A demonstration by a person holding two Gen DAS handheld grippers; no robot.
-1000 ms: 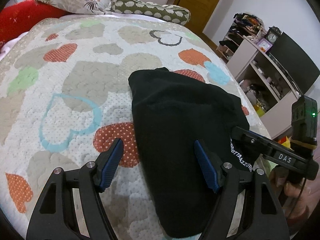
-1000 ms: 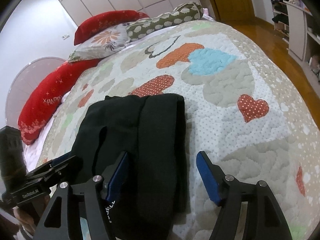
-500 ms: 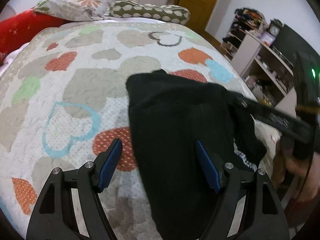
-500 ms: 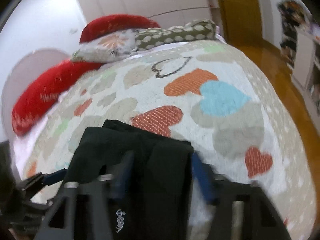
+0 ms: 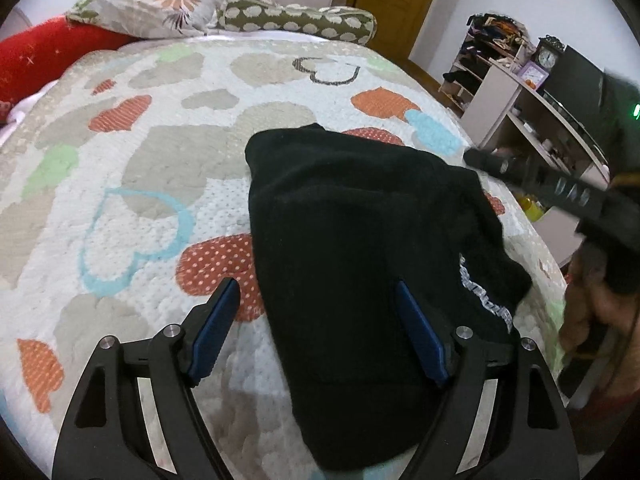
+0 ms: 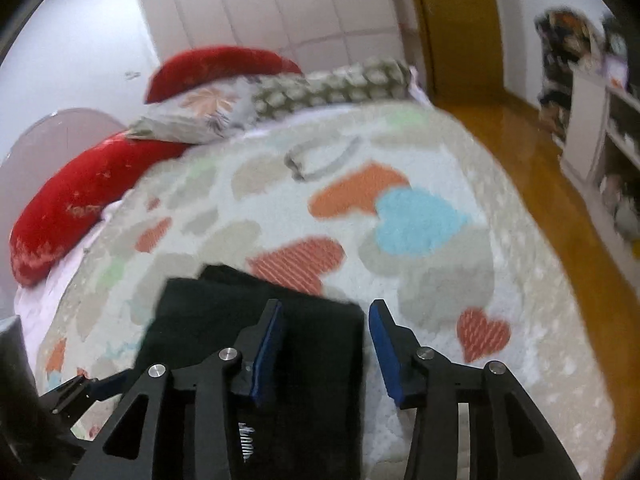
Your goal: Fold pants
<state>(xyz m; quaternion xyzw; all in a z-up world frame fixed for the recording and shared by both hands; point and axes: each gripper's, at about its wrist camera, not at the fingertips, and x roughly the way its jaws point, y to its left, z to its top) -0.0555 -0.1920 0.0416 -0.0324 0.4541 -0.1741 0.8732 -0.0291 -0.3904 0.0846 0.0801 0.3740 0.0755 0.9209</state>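
Two tongs hang above the black pants (image 5: 360, 264), which lie as a compact folded bundle on the quilt (image 5: 132, 184) of the bed, on the half away from the pillows (image 5: 224, 16). The left tongs (image 5: 316, 320) are spread wide and empty, straddling the bundle's near left edge. The right tongs (image 6: 326, 344) are parted too, less widely, with nothing between the pads; their view is blurred, so exact height above the cloth cannot be told. White lettering (image 5: 486, 300) shows along the bundle's right side.

The folding looks nearly done; what remains is probably a last fold or a tidy-up. To do that well, bring each pad down onto a corner on the side away from the pillows, pinch through all layers at once so inner ones do not slip, lift both corners evenly, and lay them toward the pillows edge to edge. Release only once the cloth rests flat.
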